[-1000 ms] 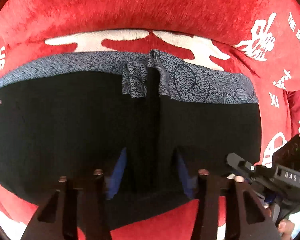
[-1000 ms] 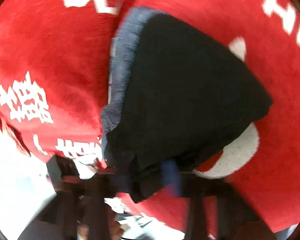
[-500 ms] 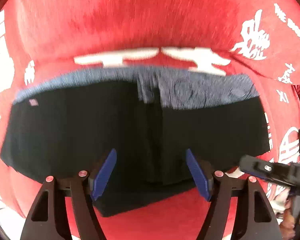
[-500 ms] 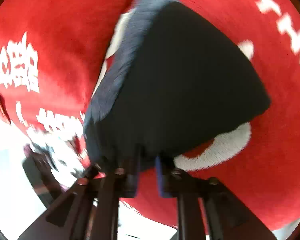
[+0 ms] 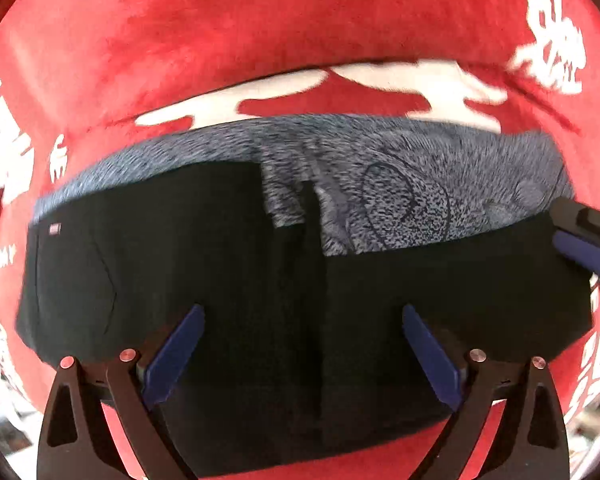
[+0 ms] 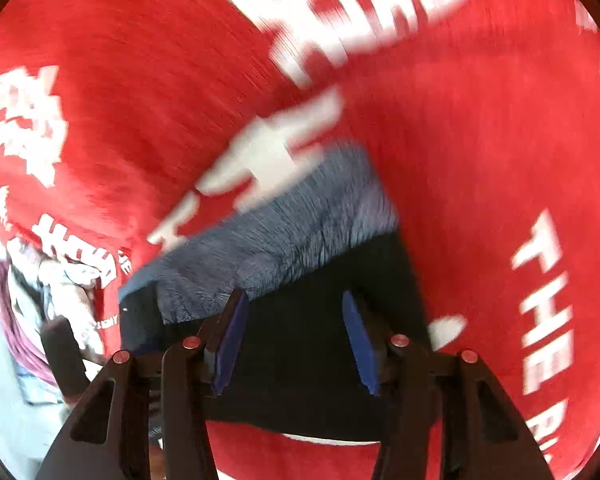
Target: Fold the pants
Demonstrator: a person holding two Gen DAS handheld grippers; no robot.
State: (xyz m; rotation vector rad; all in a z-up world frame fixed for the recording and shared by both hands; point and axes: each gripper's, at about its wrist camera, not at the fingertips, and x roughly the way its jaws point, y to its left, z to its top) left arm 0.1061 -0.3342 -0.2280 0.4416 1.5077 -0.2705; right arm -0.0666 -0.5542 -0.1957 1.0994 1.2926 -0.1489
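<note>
The black pants (image 5: 228,280) lie folded in a wide flat bundle on the red blanket, with a grey-blue patterned waistband (image 5: 400,184) along the far edge. My left gripper (image 5: 302,312) is open, with the near middle of the pants between its blue pads, holding nothing. My right gripper (image 6: 292,300) is open over the end of the pants (image 6: 312,344), where the patterned band (image 6: 284,236) also shows. The right gripper's tip (image 5: 580,236) shows at the right edge of the left wrist view, at the pants' right end.
The red blanket (image 5: 300,40) with white lettering covers the whole surface around the pants. In the right wrist view the blanket's edge drops off at the left, with a cluttered pale floor area (image 6: 28,320) beyond it.
Both grippers let go of the pants and opened. The left gripper backed away, so more of the bundle shows. The right gripper swung round to the pants' end; its view is blurred.
</note>
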